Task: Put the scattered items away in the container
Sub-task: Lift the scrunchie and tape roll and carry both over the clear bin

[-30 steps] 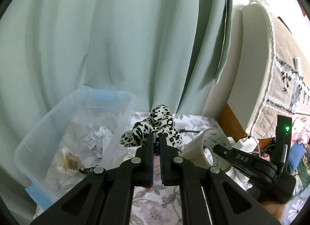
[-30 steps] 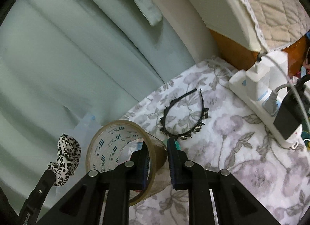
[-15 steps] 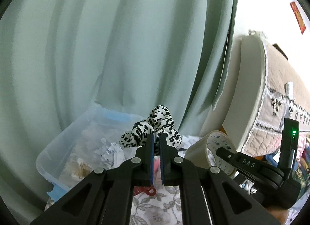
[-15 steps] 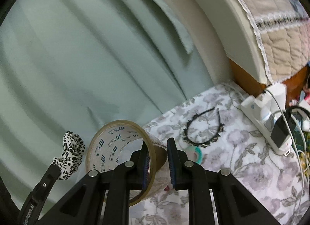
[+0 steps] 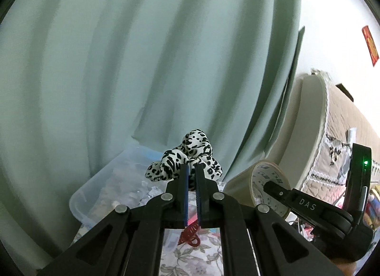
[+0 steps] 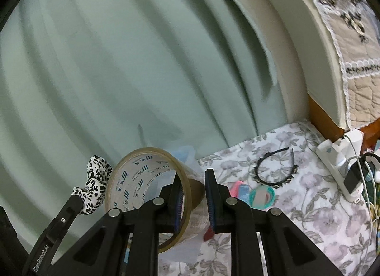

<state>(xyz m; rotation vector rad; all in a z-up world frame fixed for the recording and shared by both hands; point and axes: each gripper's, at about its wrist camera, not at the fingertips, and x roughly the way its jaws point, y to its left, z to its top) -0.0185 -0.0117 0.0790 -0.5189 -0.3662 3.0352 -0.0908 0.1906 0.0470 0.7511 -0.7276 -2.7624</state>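
My left gripper (image 5: 192, 171) is shut on a black-and-white spotted scrunchie (image 5: 187, 159) and holds it high above the clear plastic bin (image 5: 95, 195), which has crumpled paper inside. My right gripper (image 6: 193, 181) is shut on the wall of a brown packing tape roll (image 6: 147, 181), also lifted in the air. The tape roll (image 5: 261, 181) and right gripper show at the right of the left wrist view. The scrunchie (image 6: 95, 181) shows at the left of the right wrist view.
On the floral cloth (image 6: 296, 204) lie a black headband (image 6: 275, 169), a teal ring (image 6: 262, 194), a pink and blue comb (image 6: 239, 189) and a red hair clip (image 5: 190, 238). A white power strip (image 6: 342, 164) with plugs sits right. A green curtain (image 5: 142, 62) hangs behind.
Both grippers have risen with their loads; the bin and the table items have dropped lower and look smaller in both views.
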